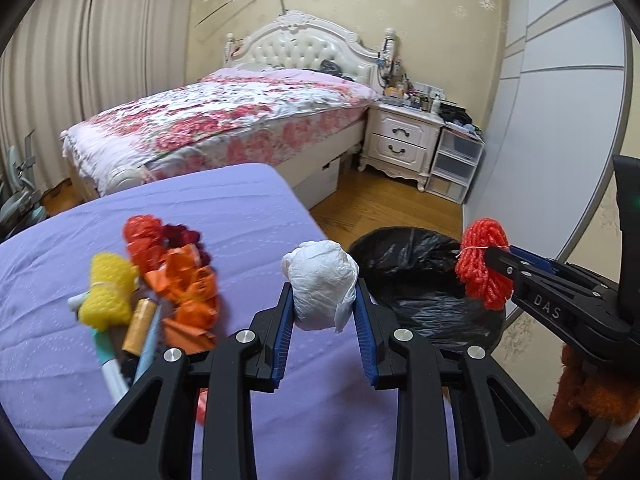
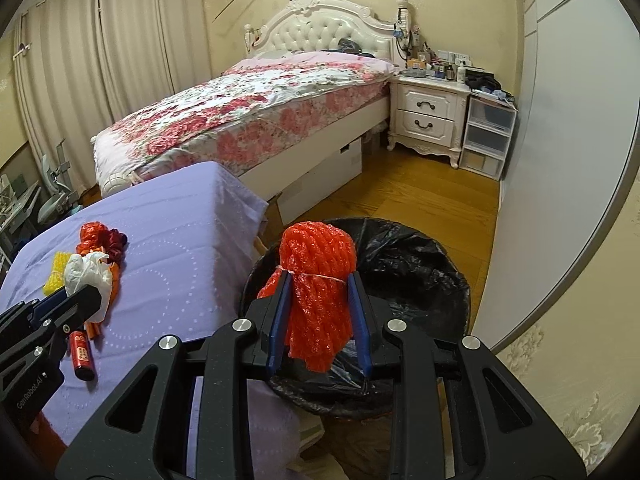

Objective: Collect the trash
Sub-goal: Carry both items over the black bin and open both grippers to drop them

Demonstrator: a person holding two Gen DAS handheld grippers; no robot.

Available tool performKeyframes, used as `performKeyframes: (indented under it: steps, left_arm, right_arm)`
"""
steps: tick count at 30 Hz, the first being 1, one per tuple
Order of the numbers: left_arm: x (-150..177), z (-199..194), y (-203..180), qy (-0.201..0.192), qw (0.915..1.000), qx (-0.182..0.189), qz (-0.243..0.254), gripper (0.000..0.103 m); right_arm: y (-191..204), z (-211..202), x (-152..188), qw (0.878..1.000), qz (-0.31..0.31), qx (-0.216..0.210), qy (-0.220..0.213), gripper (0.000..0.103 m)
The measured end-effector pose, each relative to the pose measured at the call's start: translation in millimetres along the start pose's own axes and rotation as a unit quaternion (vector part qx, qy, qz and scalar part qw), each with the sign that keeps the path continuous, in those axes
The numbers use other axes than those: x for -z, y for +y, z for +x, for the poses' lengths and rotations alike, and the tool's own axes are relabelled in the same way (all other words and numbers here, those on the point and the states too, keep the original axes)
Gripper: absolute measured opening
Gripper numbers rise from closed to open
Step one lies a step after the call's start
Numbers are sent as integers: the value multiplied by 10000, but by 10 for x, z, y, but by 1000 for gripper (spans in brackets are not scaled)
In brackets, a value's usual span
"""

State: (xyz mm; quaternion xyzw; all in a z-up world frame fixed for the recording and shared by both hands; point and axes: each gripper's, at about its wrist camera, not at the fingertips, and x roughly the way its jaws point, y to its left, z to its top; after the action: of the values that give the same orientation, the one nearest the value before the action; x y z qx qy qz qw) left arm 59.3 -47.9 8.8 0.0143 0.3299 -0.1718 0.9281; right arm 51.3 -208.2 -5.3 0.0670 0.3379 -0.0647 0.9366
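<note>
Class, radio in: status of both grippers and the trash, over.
Left gripper shut on white plastic wad. Right gripper shut on red foam net, over black-lined bin. Nothing in the way.

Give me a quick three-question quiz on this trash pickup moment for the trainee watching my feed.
1. Multiple choice: what does the left claw hold? A) a yellow mesh bundle B) a crumpled white bag C) a red tube
2. True or false: the right claw, gripping the red foam net, is over the black-lined bin.
3. Fill in: the leftover trash lies on a ____ cloth.

Key:
1. B
2. True
3. purple
</note>
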Motion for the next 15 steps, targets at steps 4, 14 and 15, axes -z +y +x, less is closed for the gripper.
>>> performKeyframes:
  steps: [4, 14, 15]
  left_arm:
    - [-34, 135, -163, 57, 9999, 50, 117, 30]
    - [-130, 561, -465, 172, 9991, 8, 395, 30]
    - [-140, 616, -487, 200, 9989, -10, 424, 30]
  right_arm:
    - [-132, 79, -24, 9999, 118, 69, 16, 28]
    - [-272, 278, -51, 9994, 305, 109, 115, 28]
    - [-280, 302, -54, 9994, 310, 122, 130, 28]
